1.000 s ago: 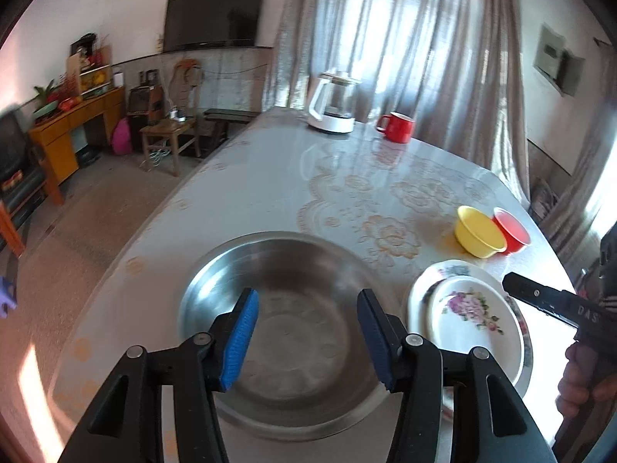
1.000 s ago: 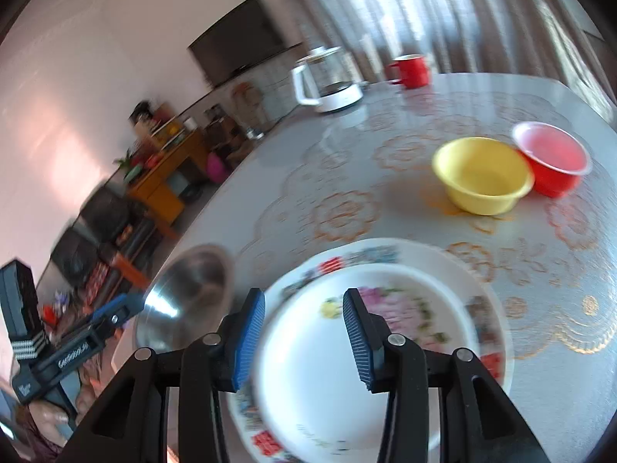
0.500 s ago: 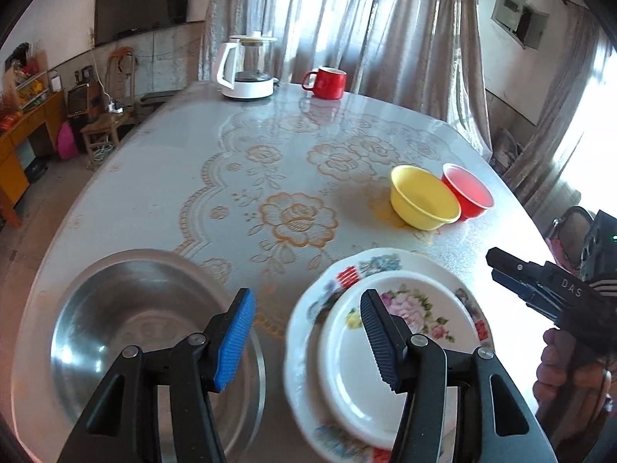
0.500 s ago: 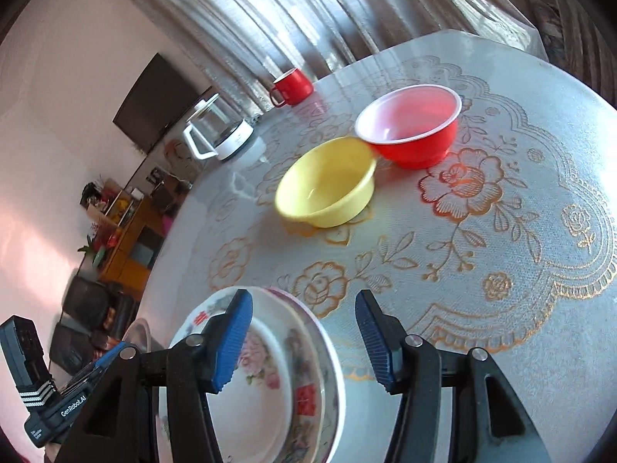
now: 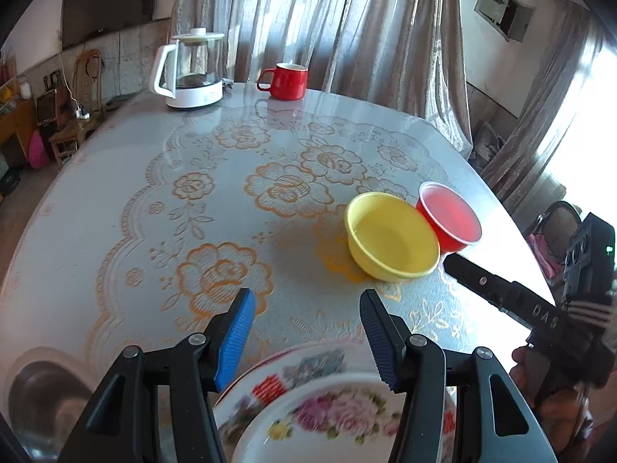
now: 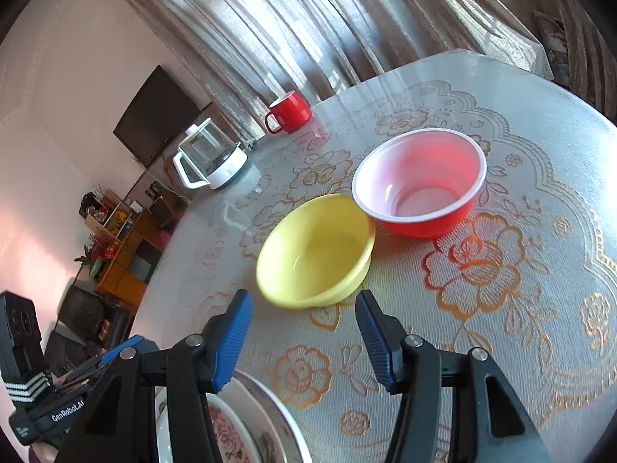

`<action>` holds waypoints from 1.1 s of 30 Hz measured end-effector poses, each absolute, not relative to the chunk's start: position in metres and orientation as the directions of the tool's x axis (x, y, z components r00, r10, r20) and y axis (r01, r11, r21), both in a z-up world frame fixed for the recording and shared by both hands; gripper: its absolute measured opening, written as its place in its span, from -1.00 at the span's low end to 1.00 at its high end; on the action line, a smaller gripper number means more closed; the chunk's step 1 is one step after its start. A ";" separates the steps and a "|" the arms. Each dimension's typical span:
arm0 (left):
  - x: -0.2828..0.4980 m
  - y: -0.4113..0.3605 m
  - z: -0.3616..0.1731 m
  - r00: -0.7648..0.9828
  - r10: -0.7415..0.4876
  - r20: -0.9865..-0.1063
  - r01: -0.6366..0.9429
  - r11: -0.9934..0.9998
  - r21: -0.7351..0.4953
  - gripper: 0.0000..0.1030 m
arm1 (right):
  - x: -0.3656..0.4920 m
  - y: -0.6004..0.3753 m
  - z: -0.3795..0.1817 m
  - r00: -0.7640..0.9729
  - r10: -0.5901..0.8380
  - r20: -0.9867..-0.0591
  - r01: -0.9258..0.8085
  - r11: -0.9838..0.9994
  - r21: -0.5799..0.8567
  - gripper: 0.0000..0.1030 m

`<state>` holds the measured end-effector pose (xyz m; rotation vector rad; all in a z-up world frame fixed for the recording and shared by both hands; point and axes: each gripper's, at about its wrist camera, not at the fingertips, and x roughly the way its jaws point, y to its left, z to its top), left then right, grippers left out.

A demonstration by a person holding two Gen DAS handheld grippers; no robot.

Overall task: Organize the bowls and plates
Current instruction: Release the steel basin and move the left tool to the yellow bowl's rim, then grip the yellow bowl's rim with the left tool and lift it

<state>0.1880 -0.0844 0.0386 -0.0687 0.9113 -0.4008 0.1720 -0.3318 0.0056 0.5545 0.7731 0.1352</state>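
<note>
Reaching for the bowls, both grippers empty.
Right gripper has just been opening, jaws parted with nothing between them, aimed at the yellow bowl touching the red bowl. Left gripper hangs open above the stacked plates. Next, probably: straddle the yellow rim, then pinch; the rim is slightly blurred.

Bright window backlight, fisheye-warped edges
</note>
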 end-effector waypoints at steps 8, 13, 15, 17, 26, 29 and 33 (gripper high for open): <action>0.232 -0.121 0.029 0.522 -0.377 -0.765 0.329 0.917 -0.227 -0.22 | 0.199 -0.346 -0.010 0.693 0.298 -0.656 0.124 0.847 0.516 0.04; 0.259 -0.139 0.015 0.487 -0.388 -0.783 0.325 0.912 -0.250 -0.23 | 0.209 -0.348 -0.015 0.684 0.290 -0.670 0.124 0.858 0.498 -0.13; 0.269 -0.146 0.008 0.464 -0.393 -0.794 0.323 0.910 -0.261 -0.23 | 0.213 -0.349 -0.017 0.675 0.284 -0.681 0.128 0.864 0.488 -0.19; 0.275 -0.154 0.001 0.440 -0.420 -0.794 0.339 0.896 -0.287 -0.27 | 0.215 -0.348 -0.019 0.670 0.277 -0.689 0.130 0.870 0.475 -0.26; 0.265 -0.158 -0.001 0.423 -0.478 -0.770 0.376 0.866 -0.330 -0.38 | 0.216 -0.343 -0.023 0.652 0.253 -0.715 0.114 0.899 0.423 -0.38; 0.256 -0.153 0.001 0.436 -0.464 -0.771 0.374 0.873 -0.313 -0.38 | 0.213 -0.340 -0.022 0.649 0.264 -0.714 0.102 0.899 0.425 -0.38; 0.245 -0.145 0.004 0.447 -0.455 -0.770 0.371 0.878 -0.303 -0.38 | 0.207 -0.332 -0.021 0.642 0.271 -0.717 0.087 0.904 0.419 -0.38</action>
